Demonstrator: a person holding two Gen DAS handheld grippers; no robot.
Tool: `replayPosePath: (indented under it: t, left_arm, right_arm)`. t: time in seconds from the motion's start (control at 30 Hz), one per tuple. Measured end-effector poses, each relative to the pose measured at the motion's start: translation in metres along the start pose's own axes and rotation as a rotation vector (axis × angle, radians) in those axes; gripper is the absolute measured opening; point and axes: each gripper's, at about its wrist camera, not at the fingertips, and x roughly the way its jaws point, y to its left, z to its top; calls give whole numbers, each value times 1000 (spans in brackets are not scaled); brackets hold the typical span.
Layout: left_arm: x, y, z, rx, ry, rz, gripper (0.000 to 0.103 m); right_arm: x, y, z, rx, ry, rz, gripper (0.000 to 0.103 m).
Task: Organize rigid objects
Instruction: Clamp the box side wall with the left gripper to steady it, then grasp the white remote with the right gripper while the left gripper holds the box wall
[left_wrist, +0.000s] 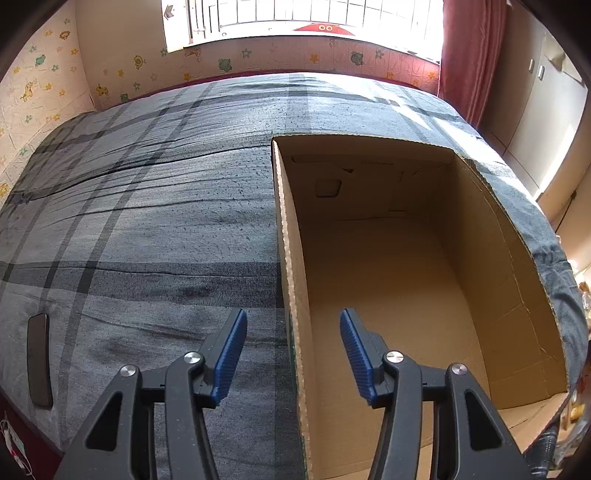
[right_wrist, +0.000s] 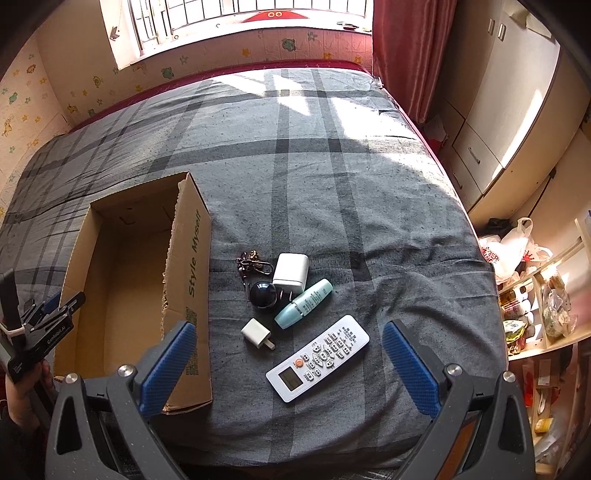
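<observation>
You are at the very start: nothing is in the cardboard box (right_wrist: 122, 280) yet, and every item lies in a loose cluster on the plaid bedspread (right_wrist: 369, 184) just to the right of it. Your right gripper (right_wrist: 288, 354) hovers above that cluster with its jaws spread wide and holding nothing. The air-conditioner remote (right_wrist: 318, 357) lies nearest, between the blue pads. Beyond it sit the small white plug (right_wrist: 255, 332), the pale green tube (right_wrist: 303, 303), the black ball (right_wrist: 263, 292), the larger white charger (right_wrist: 290, 272) and the keyring (right_wrist: 251, 263).

Your left gripper (left_wrist: 293, 354) is also open and empty, hanging over the box's near left wall (left_wrist: 291, 295). A dark phone (left_wrist: 40, 360) lies on the bedspread well to the left.

The next move looks like a first pick. The remote is flat and lies at a slant, so you would have to turn the wrist to close across its narrow width.
</observation>
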Motion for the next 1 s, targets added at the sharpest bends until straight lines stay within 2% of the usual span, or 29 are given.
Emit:
replayPosePath:
  t: [0.03, 0.1, 0.13, 0.3, 0.53, 1.0]
  left_arm:
    - [2, -1, -1, 9, 2, -6, 42]
    - [4, -2, -4, 25, -4, -4, 19]
    - [5, -2, -4, 29, -6, -5, 17]
    - [5, -1, -4, 16, -8, -20, 15]
    - [7, -5, -4, 37, -13, 11, 15]
    - [8, -3, -3, 32, -6, 0, 15]
  right_arm:
    - [1, -1, 0, 1, 3, -1, 103]
    - [4, -2, -1, 4, 9, -3, 103]
    - [6, -2, -1, 5, 13, -6, 103]
    - [12, -7, -3, 14, 21, -9, 103]
    - [25, -17, -7, 34, 29, -41, 103]
    - [93, -44, -28, 143, 110, -97, 103]
